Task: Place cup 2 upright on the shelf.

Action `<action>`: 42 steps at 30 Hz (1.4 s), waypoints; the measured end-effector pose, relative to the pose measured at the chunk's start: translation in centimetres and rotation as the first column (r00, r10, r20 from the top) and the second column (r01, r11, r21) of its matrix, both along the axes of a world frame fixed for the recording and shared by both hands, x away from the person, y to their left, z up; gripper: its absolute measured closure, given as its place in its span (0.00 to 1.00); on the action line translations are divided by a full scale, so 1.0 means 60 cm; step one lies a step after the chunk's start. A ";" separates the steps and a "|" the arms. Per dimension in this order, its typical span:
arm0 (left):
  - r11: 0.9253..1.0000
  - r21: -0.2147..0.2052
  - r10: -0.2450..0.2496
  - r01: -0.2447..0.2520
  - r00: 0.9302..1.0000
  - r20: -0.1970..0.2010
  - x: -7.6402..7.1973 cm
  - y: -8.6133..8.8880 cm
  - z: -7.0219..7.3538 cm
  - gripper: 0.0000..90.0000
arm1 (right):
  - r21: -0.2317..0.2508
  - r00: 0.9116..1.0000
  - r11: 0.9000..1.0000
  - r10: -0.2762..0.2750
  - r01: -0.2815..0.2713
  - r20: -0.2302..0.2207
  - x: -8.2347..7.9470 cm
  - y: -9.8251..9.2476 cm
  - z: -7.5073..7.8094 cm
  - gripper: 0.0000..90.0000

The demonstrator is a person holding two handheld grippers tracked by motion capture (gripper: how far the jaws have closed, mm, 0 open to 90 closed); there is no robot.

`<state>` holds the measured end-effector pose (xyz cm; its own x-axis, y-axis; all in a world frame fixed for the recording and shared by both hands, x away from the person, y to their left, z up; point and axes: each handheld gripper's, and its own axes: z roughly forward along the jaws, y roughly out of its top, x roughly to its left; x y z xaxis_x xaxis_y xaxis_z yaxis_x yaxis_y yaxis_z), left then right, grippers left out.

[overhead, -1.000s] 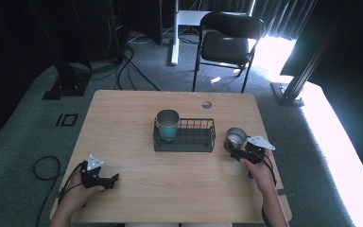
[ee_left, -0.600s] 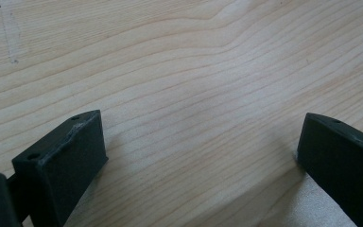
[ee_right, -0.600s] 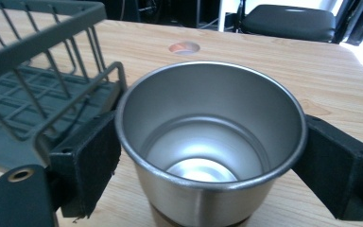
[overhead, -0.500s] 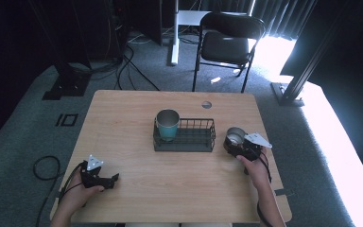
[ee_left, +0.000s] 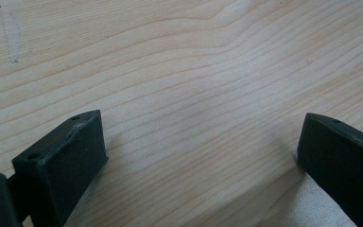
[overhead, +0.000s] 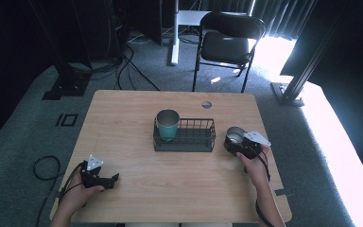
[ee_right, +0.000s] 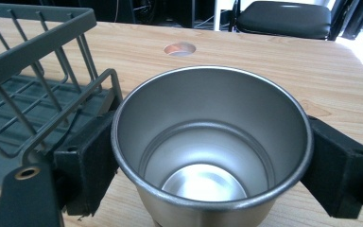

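Note:
A steel cup [overhead: 235, 134] stands upright right of the wire basket [overhead: 185, 142]. My right gripper [overhead: 236, 142] is shut on it. In the right gripper view both black jaws press the sides of the steel cup [ee_right: 208, 142], whose inside is empty, and the right gripper [ee_right: 212, 158] spans its width. The wire basket [ee_right: 38, 61] is close on the left. A teal cup with a steel rim [overhead: 168, 124] stands in the basket's left end. My left gripper [overhead: 111, 179] rests near the table's front left, open over bare wood, and the left gripper [ee_left: 198, 151] holds nothing.
The wooden table [overhead: 123, 118] has a round cable hole [overhead: 206, 104] at its far side. A black chair [overhead: 229, 45] stands behind the table, and cables lie on the floor at the left. The basket's right part holds nothing.
My right gripper and the steel cup have shifted slightly upward in the high view together. The left gripper has stayed put.

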<state>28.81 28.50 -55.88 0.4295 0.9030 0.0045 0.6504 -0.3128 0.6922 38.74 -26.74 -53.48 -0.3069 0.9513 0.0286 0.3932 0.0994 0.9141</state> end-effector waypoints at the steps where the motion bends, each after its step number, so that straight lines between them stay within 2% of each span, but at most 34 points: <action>1: 1.000 0.000 0.000 0.000 1.000 0.000 0.000 0.000 0.000 0.03 | -0.002 1.000 1.000 0.003 -0.003 -0.004 -0.001 0.000 0.001 0.16; 21: 1.000 0.000 0.000 0.000 1.000 0.000 0.000 0.000 0.000 0.03 | 0.017 1.000 1.000 -0.004 0.005 -0.015 -0.004 -0.011 0.043 0.16; 30: 1.000 0.001 0.000 0.000 1.000 0.000 0.000 0.000 0.000 0.03 | 0.005 1.000 1.000 0.005 -0.005 0.007 -0.004 -0.013 0.072 0.16; 35: 1.000 0.000 0.000 0.000 1.000 0.000 0.000 0.000 0.000 0.03 | 0.027 1.000 1.000 -0.001 0.001 0.018 -0.003 -0.015 0.088 0.16; 42: 1.000 0.001 0.000 0.000 1.000 0.000 0.000 0.000 0.000 0.03 | 0.021 0.999 1.000 0.001 -0.001 0.032 -0.002 -0.010 0.112 0.16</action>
<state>28.81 28.50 -55.88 0.4296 0.9030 0.0052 0.6500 -0.3133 0.6923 38.64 -27.32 -46.73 -0.3089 0.9503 0.0390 0.3637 0.0801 0.9281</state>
